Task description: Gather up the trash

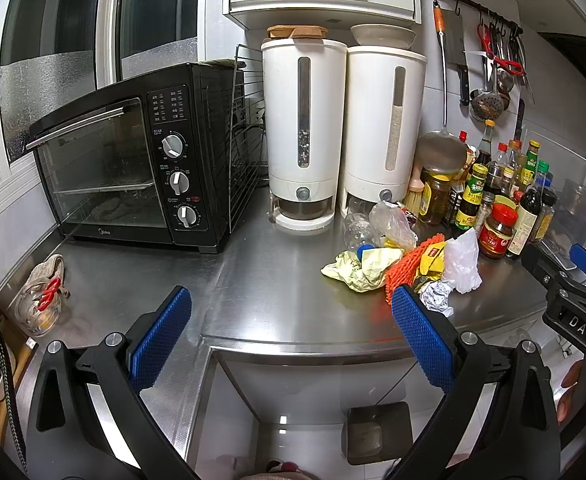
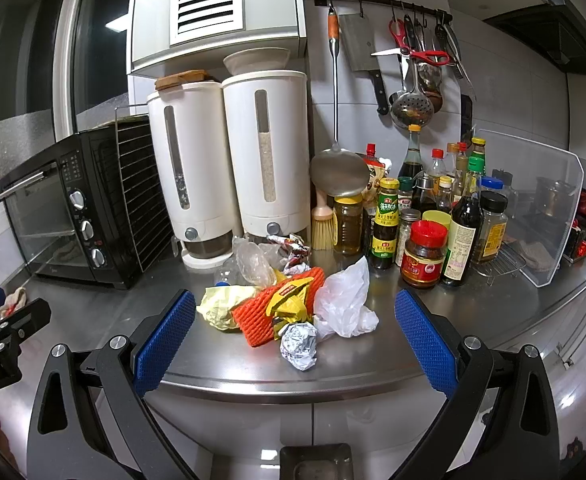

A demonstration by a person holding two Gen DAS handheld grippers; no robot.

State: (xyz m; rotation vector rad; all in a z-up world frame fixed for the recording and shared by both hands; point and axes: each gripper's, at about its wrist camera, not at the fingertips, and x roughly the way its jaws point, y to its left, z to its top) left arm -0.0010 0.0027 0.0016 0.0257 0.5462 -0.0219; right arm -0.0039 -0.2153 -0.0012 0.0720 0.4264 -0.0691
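None of the trash collected yet by the look of it: yellow paper, orange foam net, foil ball and white plastic bag, left to right, heaped in front of the white dispensers. Left gripper left of the heap, right gripper facing it, both short of the counter edge, spread wide, holding nothing.
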